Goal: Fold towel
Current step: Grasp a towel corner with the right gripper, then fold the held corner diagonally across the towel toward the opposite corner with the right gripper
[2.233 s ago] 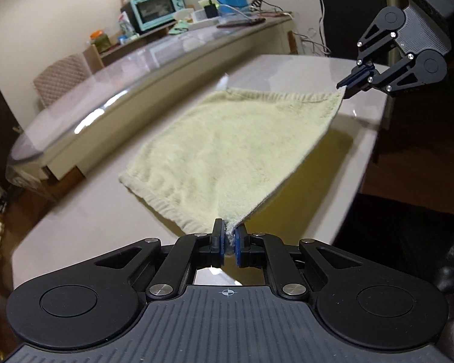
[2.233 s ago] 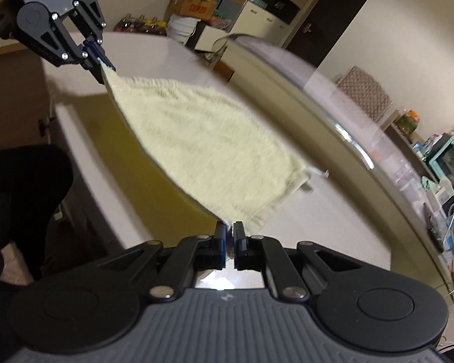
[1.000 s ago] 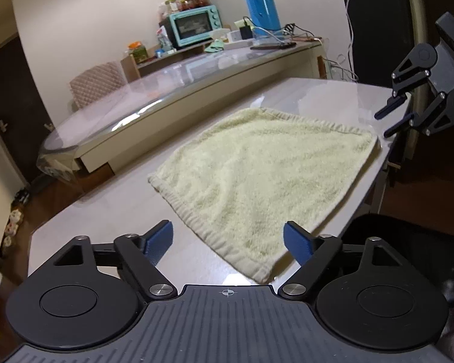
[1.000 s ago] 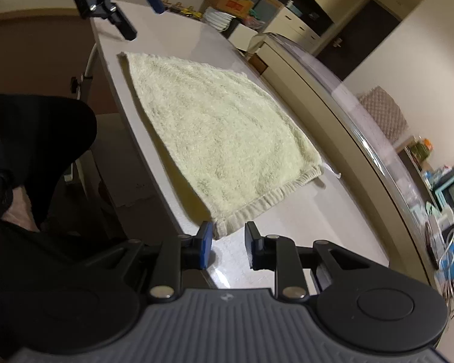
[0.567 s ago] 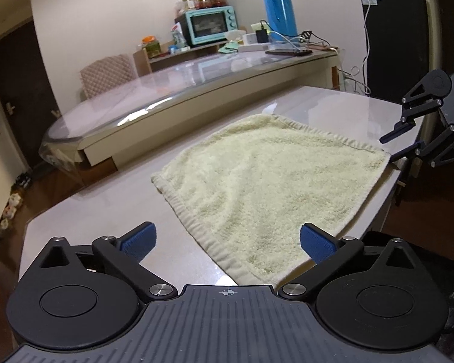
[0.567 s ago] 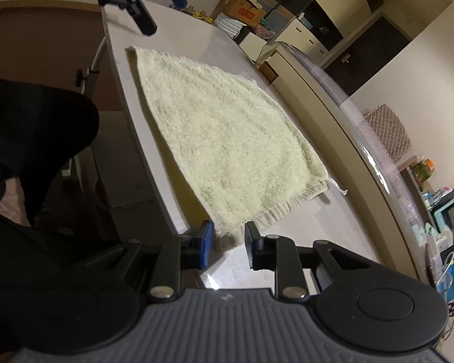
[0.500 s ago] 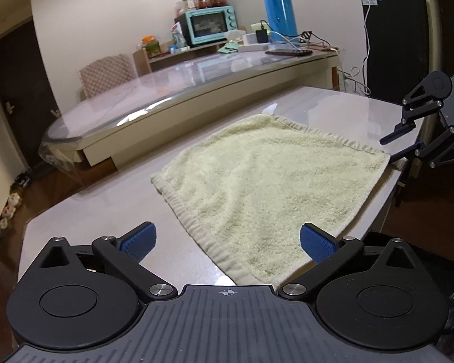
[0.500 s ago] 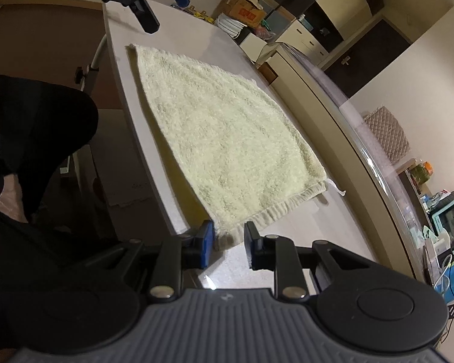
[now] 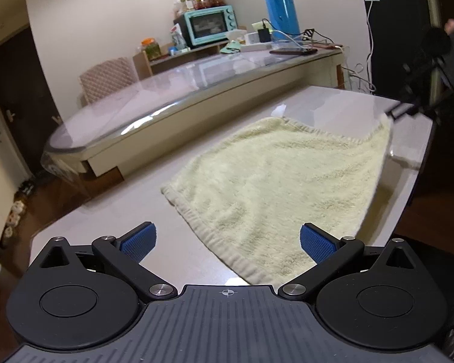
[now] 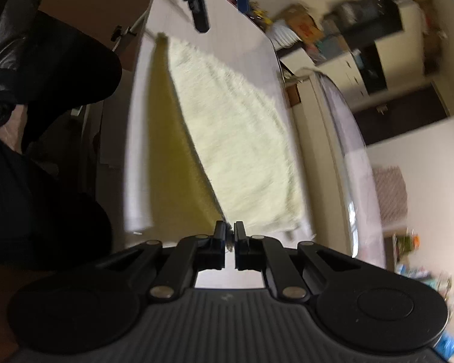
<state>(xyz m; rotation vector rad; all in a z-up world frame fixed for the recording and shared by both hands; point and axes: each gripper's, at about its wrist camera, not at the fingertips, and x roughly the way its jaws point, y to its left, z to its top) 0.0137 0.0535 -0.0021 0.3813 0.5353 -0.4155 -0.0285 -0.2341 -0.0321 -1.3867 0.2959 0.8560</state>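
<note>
Right tongs have just closed onto the near right corner of the towel and lift it off the surface, while left tongs hang wide apart over the near left corner, which seemingly needs gripping next.

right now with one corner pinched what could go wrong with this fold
1. Only the right gripper is shut on a corner of the pale yellow terry towel; its jaws have just been closing. The left gripper is wide open over the near corner, so the lifted edge may drag the towel askew.
2. The towel lies close to the edge of the glossy white table, so a pull could slide it off.
</note>
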